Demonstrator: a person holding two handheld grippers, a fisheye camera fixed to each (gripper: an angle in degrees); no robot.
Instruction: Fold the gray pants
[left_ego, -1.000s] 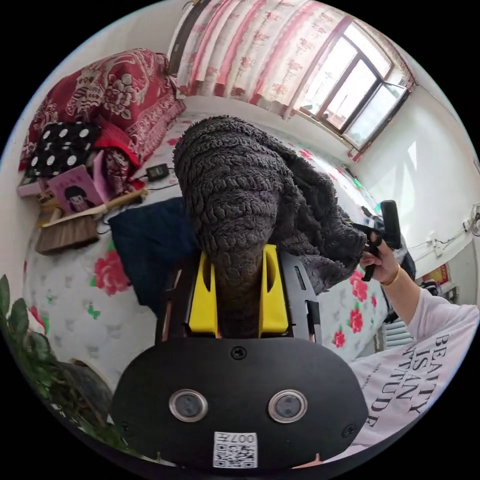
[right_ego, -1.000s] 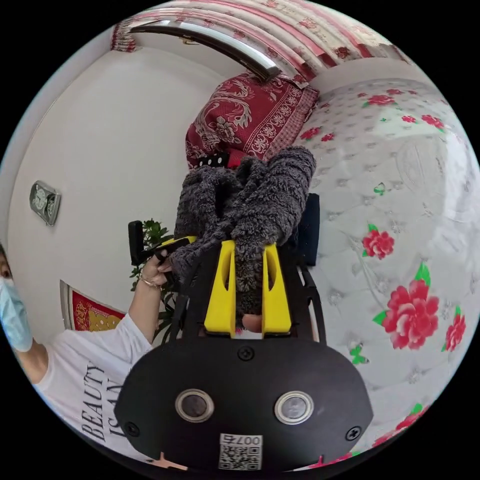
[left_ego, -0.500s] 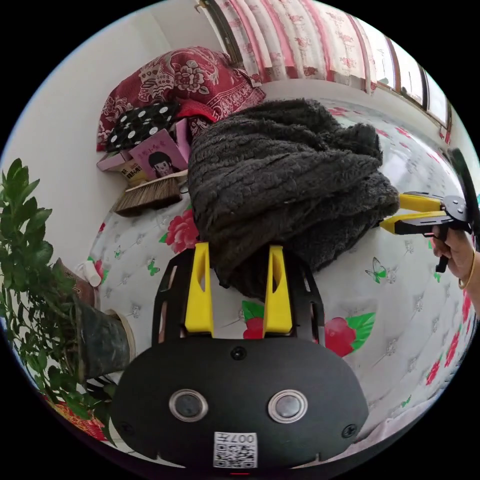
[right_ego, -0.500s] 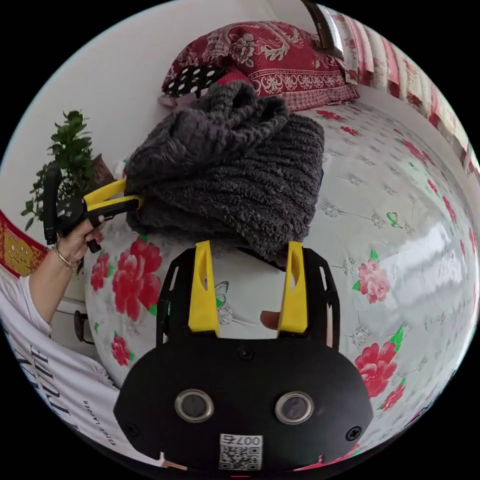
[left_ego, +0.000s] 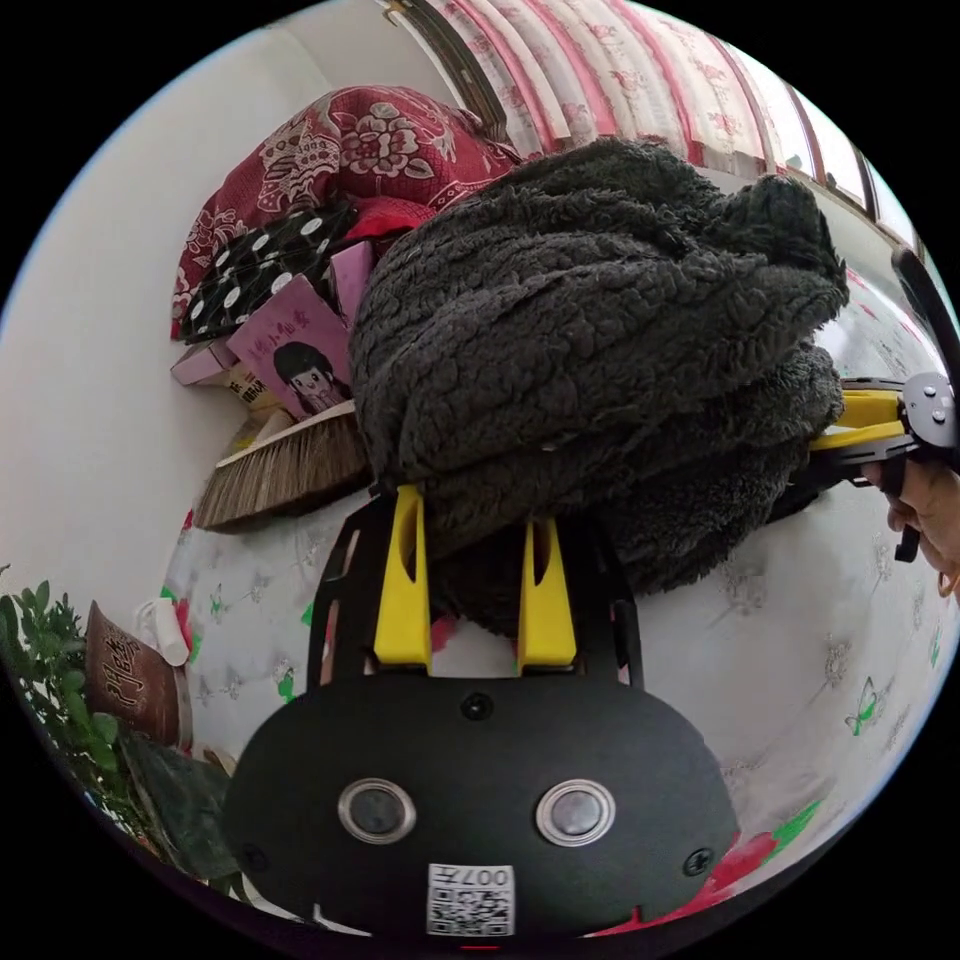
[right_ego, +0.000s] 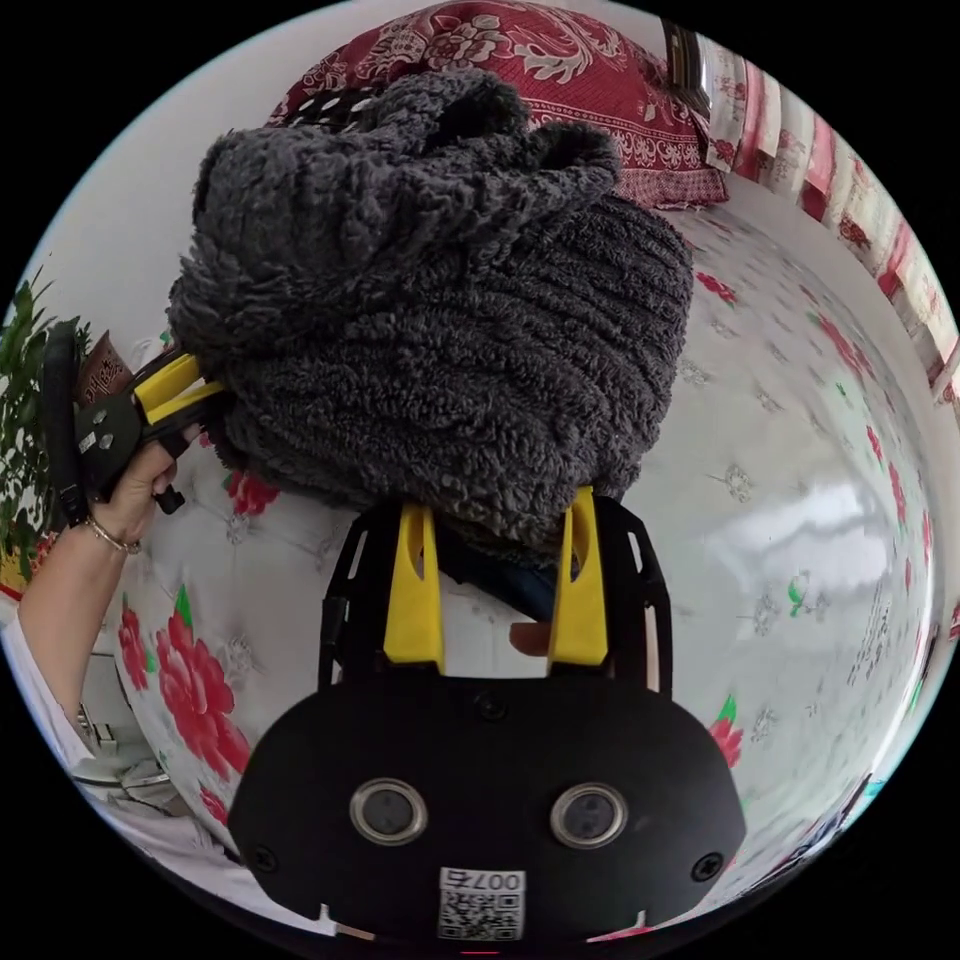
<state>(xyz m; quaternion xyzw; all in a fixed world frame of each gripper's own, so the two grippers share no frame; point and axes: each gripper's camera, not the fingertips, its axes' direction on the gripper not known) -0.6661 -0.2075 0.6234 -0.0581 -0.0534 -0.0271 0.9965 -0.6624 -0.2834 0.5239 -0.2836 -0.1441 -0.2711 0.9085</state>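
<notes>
The gray pants (left_ego: 600, 330) lie bundled on the floral bed (right_ego: 800, 480), long axis running between the tongs. Left gripper (left_ego: 470, 520) and right gripper (right_ego: 500, 525) (each moderately parted) push under opposite ends.

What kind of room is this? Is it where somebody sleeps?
Most likely a bedroom. The gray pants lie on a quilted flowered bed cover, a red patterned pillow or quilt sits by the wall, and striped pink curtains hang behind.

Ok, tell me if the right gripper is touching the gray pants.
Touching. In the left gripper view, the right gripper has its yellow jaws pushed into the edge of the gray pants, with fleece covering the jaw tips.
</notes>
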